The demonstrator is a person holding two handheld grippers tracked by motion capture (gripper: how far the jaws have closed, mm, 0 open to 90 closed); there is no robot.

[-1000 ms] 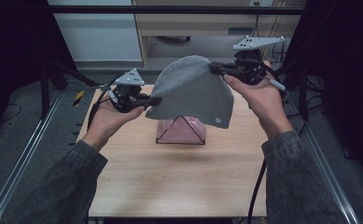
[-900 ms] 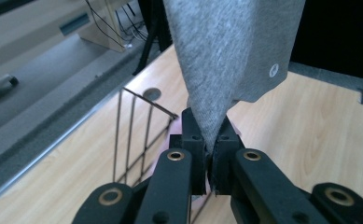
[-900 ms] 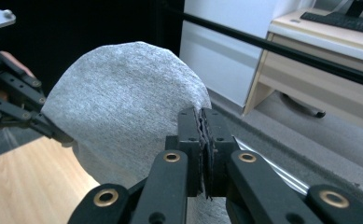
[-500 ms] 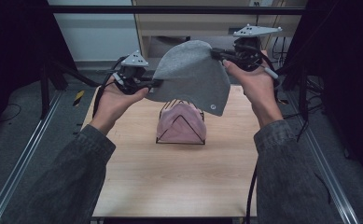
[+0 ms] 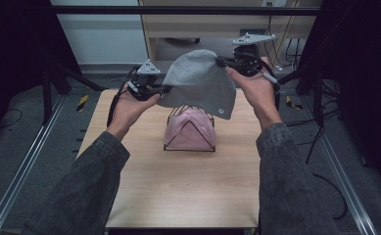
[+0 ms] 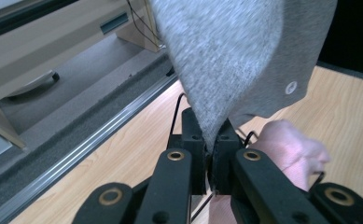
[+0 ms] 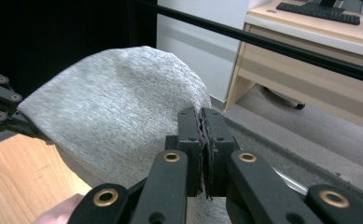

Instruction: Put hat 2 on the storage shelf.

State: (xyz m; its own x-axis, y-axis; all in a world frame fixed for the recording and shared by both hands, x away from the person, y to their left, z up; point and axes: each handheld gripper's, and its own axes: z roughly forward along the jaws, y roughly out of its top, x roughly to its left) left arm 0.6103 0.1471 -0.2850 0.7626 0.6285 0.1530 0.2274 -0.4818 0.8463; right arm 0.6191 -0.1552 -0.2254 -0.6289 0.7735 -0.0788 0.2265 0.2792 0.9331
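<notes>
Progress, high view: the grey beanie (image 5: pixel 198 81) hangs stretched between the left gripper (image 5: pixel 164 89) and right gripper (image 5: pixel 223 61), above the wire stand (image 5: pixel 190 128) near the far edge of the bench (image 5: pixel 178 191); a pink beanie (image 5: pixel 190 129) already sits on the stand. Lowering the grey one appears to remain.

Left gripper view: jaws pinched on the beanie's hem; light wood bench top, metal rail and grey floor beyond.

Right gripper view: jaws clamped on the opposite hem; a desk with a keyboard (image 7: pixel 318 12) stands behind.
</notes>
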